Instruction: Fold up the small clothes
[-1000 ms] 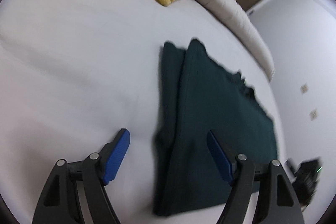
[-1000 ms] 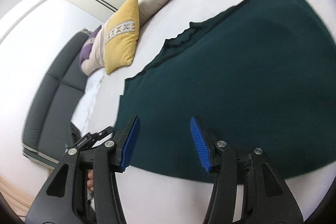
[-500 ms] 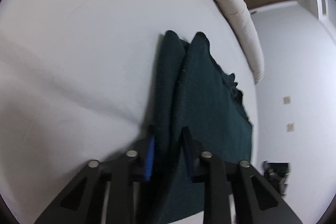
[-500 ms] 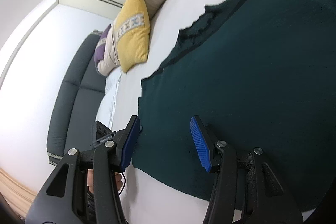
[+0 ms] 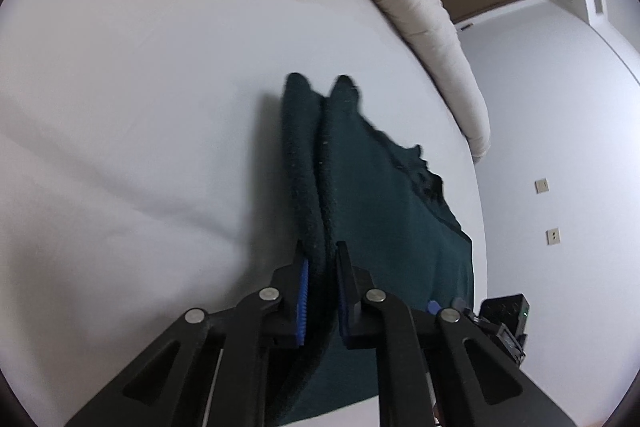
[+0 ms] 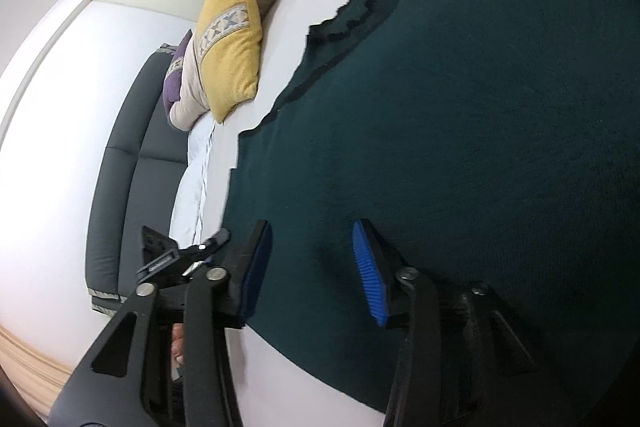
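Left tongs (image 5: 320,281) went from wide open a second ago to pinched down on the doubled near edge of the dark green garment (image 5: 384,219), blue pads (image 5: 303,301) now pressing a thick ridge of fabric between them, jaws nearly together. That reads as the grasp being made, so the fold itself can likely start once the other side is secured. Right tongs (image 6: 314,267) stayed about as wide open as before, unchanged in gap, but moved in over the garment (image 6: 460,131): left pad sat at the cloth's near corner, right pad over the flat cloth; I couldn't tell whether the tips actually touched it, and nothing was gripped. Garment lay spread on the white bed (image 5: 132,115), running straight ahead of the left tongs and filling most of the view ahead and right of the right tongs. Yellow pillow (image 6: 230,55) and beige duvet (image 5: 432,39) sat well beyond, far end of the bed. Judgement: right side needs to close on its corner before lifting, otherwise the edge will drag unevenly.
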Tool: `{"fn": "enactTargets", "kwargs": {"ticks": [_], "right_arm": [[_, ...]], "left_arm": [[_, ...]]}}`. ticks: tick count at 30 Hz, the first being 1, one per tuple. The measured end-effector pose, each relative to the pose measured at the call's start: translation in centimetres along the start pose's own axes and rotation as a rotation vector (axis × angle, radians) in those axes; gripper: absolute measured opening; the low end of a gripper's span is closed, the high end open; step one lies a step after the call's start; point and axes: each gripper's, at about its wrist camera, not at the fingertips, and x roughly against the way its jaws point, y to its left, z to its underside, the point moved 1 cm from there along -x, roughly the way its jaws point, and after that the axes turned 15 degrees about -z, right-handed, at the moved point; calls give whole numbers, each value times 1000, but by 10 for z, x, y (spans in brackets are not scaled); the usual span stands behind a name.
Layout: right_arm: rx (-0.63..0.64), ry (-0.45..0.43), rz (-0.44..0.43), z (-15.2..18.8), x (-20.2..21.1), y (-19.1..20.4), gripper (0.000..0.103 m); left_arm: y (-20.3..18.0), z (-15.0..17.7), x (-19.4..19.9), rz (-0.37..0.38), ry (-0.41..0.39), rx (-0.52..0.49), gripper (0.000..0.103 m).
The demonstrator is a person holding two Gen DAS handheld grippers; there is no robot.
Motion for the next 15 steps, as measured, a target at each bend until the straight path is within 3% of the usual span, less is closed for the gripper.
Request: {"fn": "enactTargets", "kwargs": {"ticks": [4,8,12,15], "right_arm": [[-18,-12,-44,-3,7,-1,39],[-23,-54,-96,-16,35,3,48],[-48,-98,-67,-36,68,-8,49],[-87,-135,-63,-46,93,-23,47]], "left_arm": [[-52,7,17,-15,-28,-101,12],[-128,27,14,-11,-41,-212,12],[-191,58,-28,-4,0,-278,12],[-215,83,-77,15,53,-278,12]]}}
